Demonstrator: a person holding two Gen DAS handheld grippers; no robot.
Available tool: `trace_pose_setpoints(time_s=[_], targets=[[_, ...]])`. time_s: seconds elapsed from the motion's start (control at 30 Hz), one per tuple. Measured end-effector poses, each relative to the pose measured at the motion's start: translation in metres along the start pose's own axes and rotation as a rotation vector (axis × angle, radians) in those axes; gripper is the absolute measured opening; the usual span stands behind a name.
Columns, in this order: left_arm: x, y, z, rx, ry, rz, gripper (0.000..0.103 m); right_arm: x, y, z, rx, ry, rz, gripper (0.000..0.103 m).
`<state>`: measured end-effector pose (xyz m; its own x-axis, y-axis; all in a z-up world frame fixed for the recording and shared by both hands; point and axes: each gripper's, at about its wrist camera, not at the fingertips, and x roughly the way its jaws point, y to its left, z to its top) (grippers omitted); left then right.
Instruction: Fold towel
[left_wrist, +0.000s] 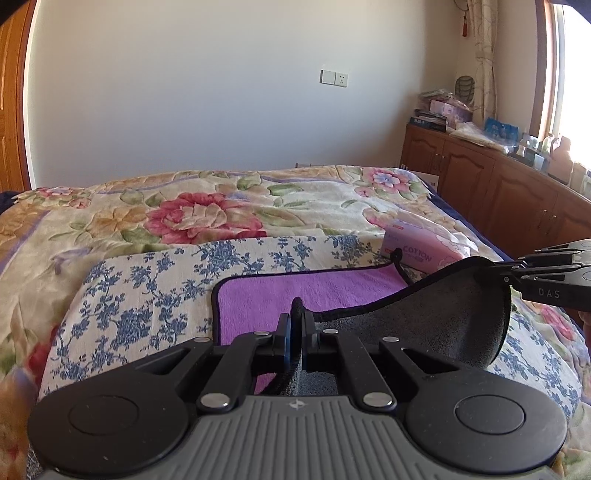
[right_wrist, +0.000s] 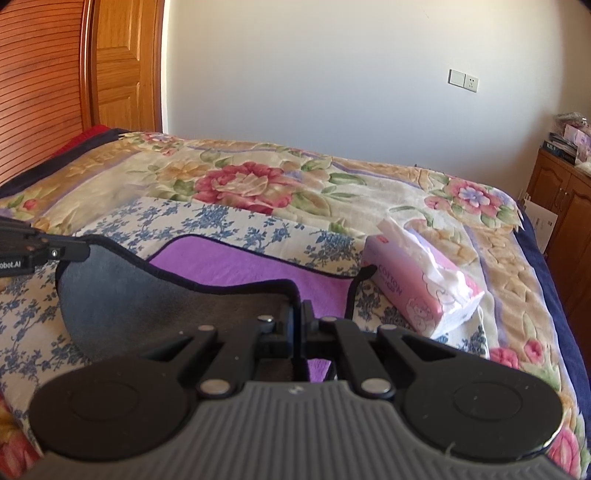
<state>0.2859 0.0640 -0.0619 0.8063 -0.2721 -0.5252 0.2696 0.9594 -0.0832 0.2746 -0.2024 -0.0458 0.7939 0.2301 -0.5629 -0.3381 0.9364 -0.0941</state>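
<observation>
A big bed (left_wrist: 110, 221) fills most of the room, and it wears a soft cover with large red and pink flowers. On top of that lies a white cloth with small blue flowers (left_wrist: 147, 280). The towel (left_wrist: 295, 291) rests on this blue-flowered cloth. It is purple on one side and gray on the other, with a dark edge all around. The near part of the towel is lifted up off the bed, so its gray side shows. The left gripper (left_wrist: 295, 332) has its two fingers pressed tight on the near left corner of the towel. The right gripper (right_wrist: 298, 325) has its fingers pressed tight on the near right corner. Just beside the far right corner of the towel sits a pink pack of tissues (right_wrist: 421, 284) with white tissue poking out. Behind the bed stands a plain pale wall with a white switch and socket (right_wrist: 463, 80). A wooden door (right_wrist: 122, 62) is on the left side of the room. Brown wooden cabinets (left_wrist: 480, 184) stand along the right side, with boxes and bottles on top, near a bright window (left_wrist: 576, 74) with a curtain.
</observation>
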Motion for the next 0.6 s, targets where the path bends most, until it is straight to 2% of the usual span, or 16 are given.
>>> trace_pose_setpoints(time_s=[0.6], targets=[[0.036, 0.005, 0.026, 0.024, -0.029, 0.024, 0.006, 0.029, -0.009, 0.016, -0.032, -0.017, -0.024, 0.004]])
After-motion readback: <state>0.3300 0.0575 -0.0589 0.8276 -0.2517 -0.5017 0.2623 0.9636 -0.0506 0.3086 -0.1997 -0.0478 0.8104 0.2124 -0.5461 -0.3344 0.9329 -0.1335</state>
